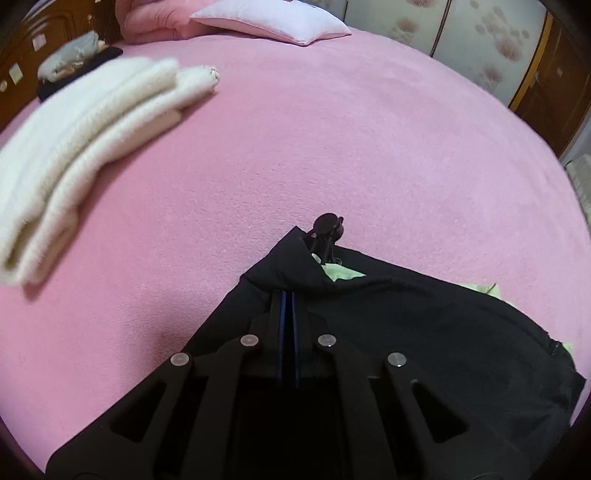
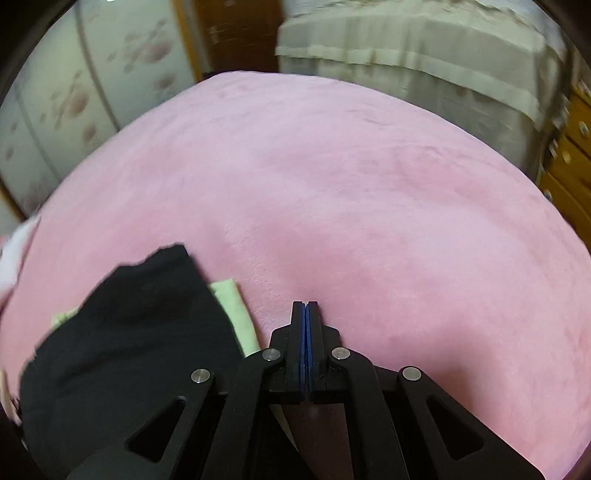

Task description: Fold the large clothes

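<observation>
A black garment with pale green lining (image 1: 424,325) lies on the pink bed (image 1: 314,155). My left gripper (image 1: 289,295) is shut on the garment's black edge, with fabric bunched over its fingertips. A black cord toggle (image 1: 327,227) sticks up just beyond. In the right wrist view the same black garment (image 2: 133,332) lies at lower left, with green lining (image 2: 234,314) showing. My right gripper (image 2: 305,306) is shut and empty over the bare pink blanket (image 2: 351,184), right of the garment.
A folded white fluffy garment (image 1: 85,147) lies at the left of the bed, with a dark folded pile (image 1: 74,70) behind it. A pink pillow (image 1: 273,18) sits at the head. A wardrobe (image 1: 480,40) and a covered cabinet (image 2: 424,66) stand beyond the bed.
</observation>
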`<state>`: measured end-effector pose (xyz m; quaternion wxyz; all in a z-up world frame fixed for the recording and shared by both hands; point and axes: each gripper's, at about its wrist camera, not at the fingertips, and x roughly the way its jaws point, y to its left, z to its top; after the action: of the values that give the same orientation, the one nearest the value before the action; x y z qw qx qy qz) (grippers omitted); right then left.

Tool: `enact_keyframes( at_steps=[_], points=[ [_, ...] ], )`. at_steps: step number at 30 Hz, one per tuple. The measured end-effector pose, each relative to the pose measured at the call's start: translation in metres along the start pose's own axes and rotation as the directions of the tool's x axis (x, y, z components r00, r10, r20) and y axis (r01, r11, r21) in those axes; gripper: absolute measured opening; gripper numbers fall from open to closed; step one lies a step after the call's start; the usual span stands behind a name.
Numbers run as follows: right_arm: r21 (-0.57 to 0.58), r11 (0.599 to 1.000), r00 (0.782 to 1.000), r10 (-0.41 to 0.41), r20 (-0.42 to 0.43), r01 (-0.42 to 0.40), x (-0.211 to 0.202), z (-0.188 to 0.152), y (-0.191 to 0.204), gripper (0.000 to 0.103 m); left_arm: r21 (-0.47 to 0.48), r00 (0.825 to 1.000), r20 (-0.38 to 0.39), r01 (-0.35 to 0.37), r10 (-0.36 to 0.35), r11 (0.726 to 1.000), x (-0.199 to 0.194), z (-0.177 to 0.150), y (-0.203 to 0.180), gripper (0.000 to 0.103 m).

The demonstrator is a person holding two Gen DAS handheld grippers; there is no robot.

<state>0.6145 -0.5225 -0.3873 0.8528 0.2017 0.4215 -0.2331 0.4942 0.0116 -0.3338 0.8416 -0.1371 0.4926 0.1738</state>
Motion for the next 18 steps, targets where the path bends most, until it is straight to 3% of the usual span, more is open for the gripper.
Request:
enact_keyframes(
  at_steps=[2, 4, 8, 11, 14, 18],
  points=[
    [-0.025, 0.999, 1.000, -0.020, 0.007, 0.020, -0.012, 0.009, -0.013, 0.000, -0.001, 1.000, -0.006, -0.004, 0.004, 1.000, -0.008, 0.005, 0.001, 0.002],
    [-0.059, 0.998, 1.000, 0.001, 0.026, 0.001, -0.033, 0.018, -0.001, 0.000, -0.012, 1.000, -0.007, 0.019, -0.019, 1.000, -0.020, 0.011, 0.004, 0.002],
    [-0.122, 0.983, 0.990, 0.139, 0.000, -0.138, -0.085, 0.025, 0.038, 0.002, -0.028, 0.998, -0.021, 0.064, -0.065, 0.998, -0.053, 0.001, 0.011, 0.002],
    [-0.161, 0.943, 0.956, 0.279, -0.089, -0.290, -0.103, 0.025, 0.095, 0.002, -0.045, 0.993, -0.037, 0.115, -0.116, 0.992, -0.073, -0.009, 0.016, 0.002],
    [-0.175, 0.905, 0.916, 0.357, -0.186, -0.388, -0.111, 0.002, 0.130, 0.002, -0.048, 0.990, -0.049, 0.132, -0.134, 0.990, -0.089, -0.026, 0.014, 0.002],
    [-0.223, 0.859, 0.864, 0.378, -0.332, -0.462, -0.110, -0.043, 0.186, 0.002, -0.044, 0.989, -0.037, 0.143, -0.145, 0.989, -0.114, -0.057, 0.017, 0.002]
  ],
)
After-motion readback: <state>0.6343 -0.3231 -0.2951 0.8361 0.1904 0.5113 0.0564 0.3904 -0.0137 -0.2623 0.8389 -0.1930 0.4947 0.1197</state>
